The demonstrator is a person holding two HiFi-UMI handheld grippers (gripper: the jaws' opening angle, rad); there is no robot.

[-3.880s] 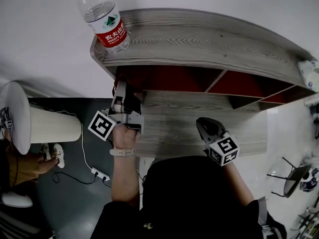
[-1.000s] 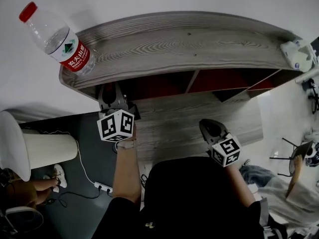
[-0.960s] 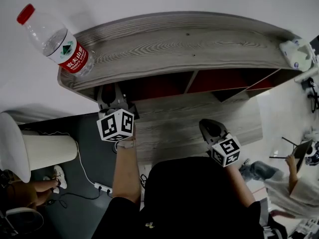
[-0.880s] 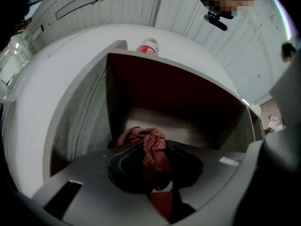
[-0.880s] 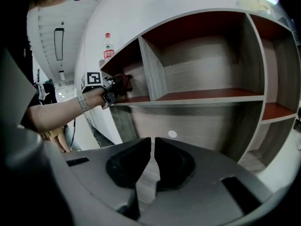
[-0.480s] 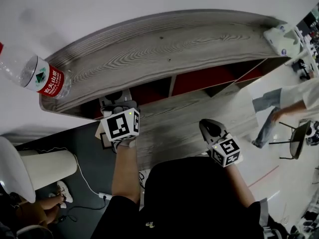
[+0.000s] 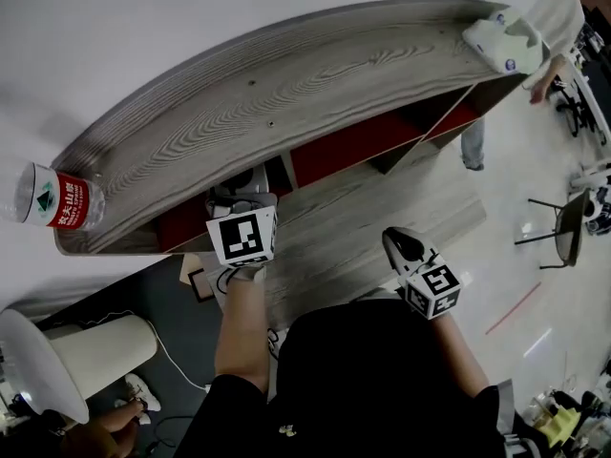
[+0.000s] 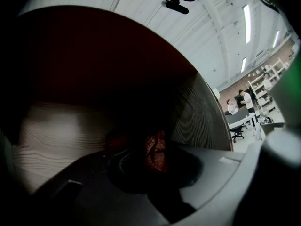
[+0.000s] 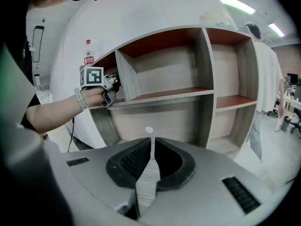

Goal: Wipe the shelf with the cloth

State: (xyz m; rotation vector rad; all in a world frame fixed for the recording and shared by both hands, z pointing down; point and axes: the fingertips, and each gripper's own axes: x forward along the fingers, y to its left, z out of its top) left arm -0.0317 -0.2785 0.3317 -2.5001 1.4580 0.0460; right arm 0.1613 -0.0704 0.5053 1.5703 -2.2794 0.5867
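Observation:
The grey wood shelf unit [image 7: 286, 84] has red-backed compartments. My left gripper [image 7: 239, 187] reaches into the upper left compartment, its marker cube just outside the front edge. In the left gripper view the jaws [image 8: 149, 160] are shut on a red cloth [image 8: 157, 149] in the dark compartment, low over the wooden shelf board [image 8: 56, 131]. The cloth is hidden in the head view. My right gripper [image 7: 399, 244] is held back from the shelf, shut with nothing in it [image 9: 151, 145]. The right gripper view shows the left gripper [image 9: 106, 87] at the left compartment's front edge.
A water bottle [image 7: 52, 198] with a red label stands on the shelf top's left end, and a white object [image 7: 501, 38] lies at its right end. A white lamp shade [image 7: 91, 359] is low at left. A person [image 9: 264, 84] stands beside the shelf's right side.
The head view has swung, so the shelf now runs slantwise. My left gripper stays in the left compartment with the cloth, shifted slightly along the board. A person walked up at right.

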